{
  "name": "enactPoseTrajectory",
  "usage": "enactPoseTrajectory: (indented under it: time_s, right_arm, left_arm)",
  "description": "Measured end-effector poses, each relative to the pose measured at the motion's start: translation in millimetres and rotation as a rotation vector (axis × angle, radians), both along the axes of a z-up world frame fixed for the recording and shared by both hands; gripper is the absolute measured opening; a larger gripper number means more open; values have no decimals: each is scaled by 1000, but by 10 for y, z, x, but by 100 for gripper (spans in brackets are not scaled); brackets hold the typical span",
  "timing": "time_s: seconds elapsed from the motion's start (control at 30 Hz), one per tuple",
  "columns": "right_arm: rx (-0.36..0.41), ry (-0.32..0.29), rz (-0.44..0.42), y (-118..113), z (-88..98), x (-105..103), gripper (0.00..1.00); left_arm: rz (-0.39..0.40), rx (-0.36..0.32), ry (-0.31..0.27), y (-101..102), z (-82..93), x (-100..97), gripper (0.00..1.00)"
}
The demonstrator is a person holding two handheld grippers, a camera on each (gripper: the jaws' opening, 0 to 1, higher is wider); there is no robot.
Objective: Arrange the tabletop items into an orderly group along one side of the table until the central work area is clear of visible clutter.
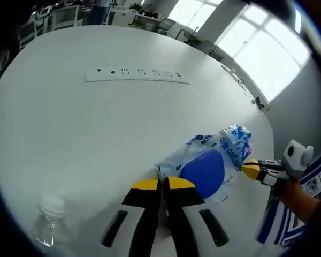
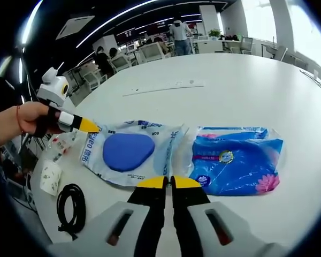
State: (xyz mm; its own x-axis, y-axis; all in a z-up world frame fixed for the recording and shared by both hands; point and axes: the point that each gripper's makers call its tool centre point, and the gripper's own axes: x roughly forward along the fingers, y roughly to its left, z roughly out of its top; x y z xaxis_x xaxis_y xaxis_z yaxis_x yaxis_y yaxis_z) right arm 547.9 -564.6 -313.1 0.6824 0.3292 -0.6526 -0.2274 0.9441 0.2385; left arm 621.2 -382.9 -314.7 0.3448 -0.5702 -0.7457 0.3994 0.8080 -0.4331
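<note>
My right claw [image 2: 168,182] has its 2 yellow tips pressed together with nothing between them, hovering at the near edge of the wipes pack with the blue lid [image 2: 129,152]. Just right of my tips lies the blue tissue pack [image 2: 238,159], touching the first. My left claw [image 1: 162,184] is likewise closed, tips at the wipes pack's edge; whether it pinches the wrapper I cannot tell. Farther out on the white worktop [image 1: 96,134] sits a power strip [image 1: 136,75]; a clear bottle [image 1: 52,222] stands near-left.

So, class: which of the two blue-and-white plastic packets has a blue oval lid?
The left packet, which both yellow-tipped tools touch; the right packet bears pink flowers instead.
</note>
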Motion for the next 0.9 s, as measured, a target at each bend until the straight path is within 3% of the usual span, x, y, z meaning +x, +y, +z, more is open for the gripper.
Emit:
enactPoseTrajectory:
  time_s: [0.9]
  right_arm:
    - [-7, -10, -4, 26, 74, -13, 14]
  left_arm:
    - [20, 0, -8, 70, 35, 13, 16]
